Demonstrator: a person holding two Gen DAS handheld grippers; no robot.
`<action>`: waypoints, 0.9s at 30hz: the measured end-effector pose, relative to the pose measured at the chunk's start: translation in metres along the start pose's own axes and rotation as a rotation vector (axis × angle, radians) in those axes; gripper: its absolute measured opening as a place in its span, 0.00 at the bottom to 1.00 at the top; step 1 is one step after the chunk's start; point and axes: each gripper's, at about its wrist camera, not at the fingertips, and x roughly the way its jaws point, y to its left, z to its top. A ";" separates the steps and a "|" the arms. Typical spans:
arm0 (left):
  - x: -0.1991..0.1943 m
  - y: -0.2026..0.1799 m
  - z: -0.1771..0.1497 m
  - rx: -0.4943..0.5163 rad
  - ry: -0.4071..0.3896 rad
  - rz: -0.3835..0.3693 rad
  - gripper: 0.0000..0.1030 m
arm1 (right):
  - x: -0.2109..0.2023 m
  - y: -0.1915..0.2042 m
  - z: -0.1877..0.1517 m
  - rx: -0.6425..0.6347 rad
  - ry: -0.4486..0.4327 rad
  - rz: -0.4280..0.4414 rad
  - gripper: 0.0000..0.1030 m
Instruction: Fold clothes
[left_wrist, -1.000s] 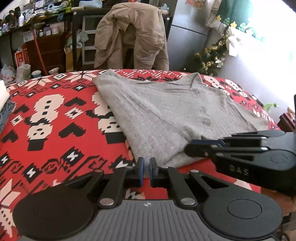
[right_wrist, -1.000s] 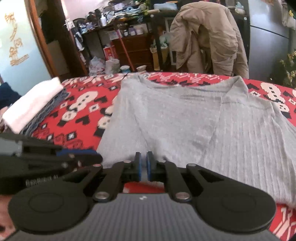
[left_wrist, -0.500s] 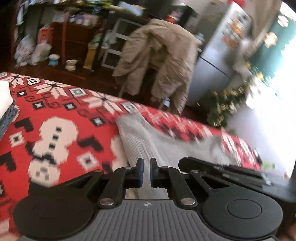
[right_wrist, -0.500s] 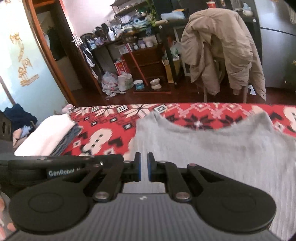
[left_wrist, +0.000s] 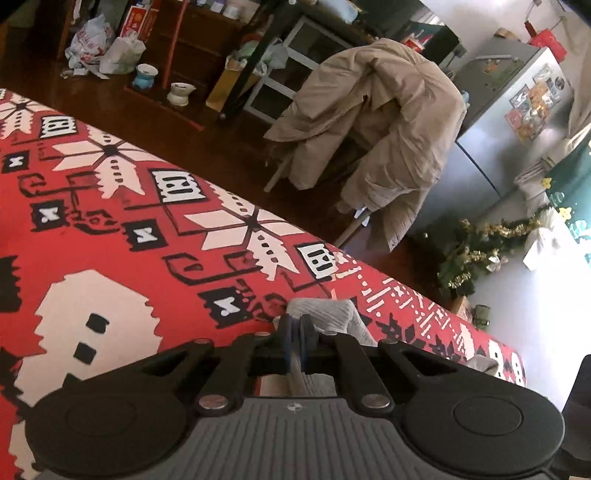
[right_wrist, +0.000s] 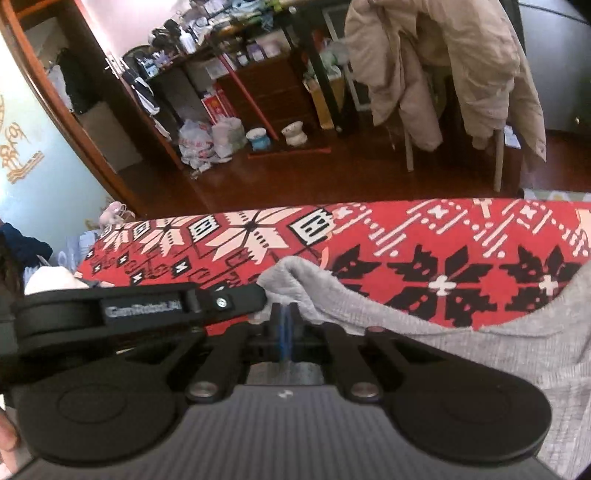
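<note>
Both grippers sit side by side at the far edge of the grey ribbed top (right_wrist: 461, 343), which lies spread on the red patterned blanket (left_wrist: 110, 229) over the bed. Most of the garment sits on the right-hand side of the right wrist view; only a bunched corner shows in the left wrist view.

Left gripper (left_wrist: 294, 332): jaws nearly together with grey knit running between the blue pads, so it reads as clamped on the top's corner. The thin fabric explains the small gap left.

Right gripper (right_wrist: 283, 325): jaws fully closed, pads meeting. The raised grey hem is right at the tip and curls up just past it, but whether cloth is actually pinched I cannot tell; the pads hide it. Likely holding a thin edge.

Why held this way: two pinch points close together along one edge keep that edge straight so it can be carried over as a clean fold line. Both tools tilt downward toward the bed, low to the surface, which keeps the fabric from sagging.

Folded white and blue stack (right_wrist: 51, 277) at the far left edge of the bed, probably finished items. Beige coat (left_wrist: 376, 122) hangs over a chair beyond, not involved.
</note>
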 end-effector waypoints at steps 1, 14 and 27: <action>-0.002 0.001 0.001 -0.007 -0.001 -0.002 0.06 | 0.000 0.000 0.000 0.004 -0.006 0.000 0.00; -0.045 -0.020 -0.054 0.058 0.053 -0.035 0.06 | -0.067 -0.004 -0.043 0.022 -0.025 0.064 0.07; -0.091 -0.032 -0.116 0.142 0.088 -0.049 0.06 | -0.105 0.001 -0.105 -0.045 0.016 0.014 0.08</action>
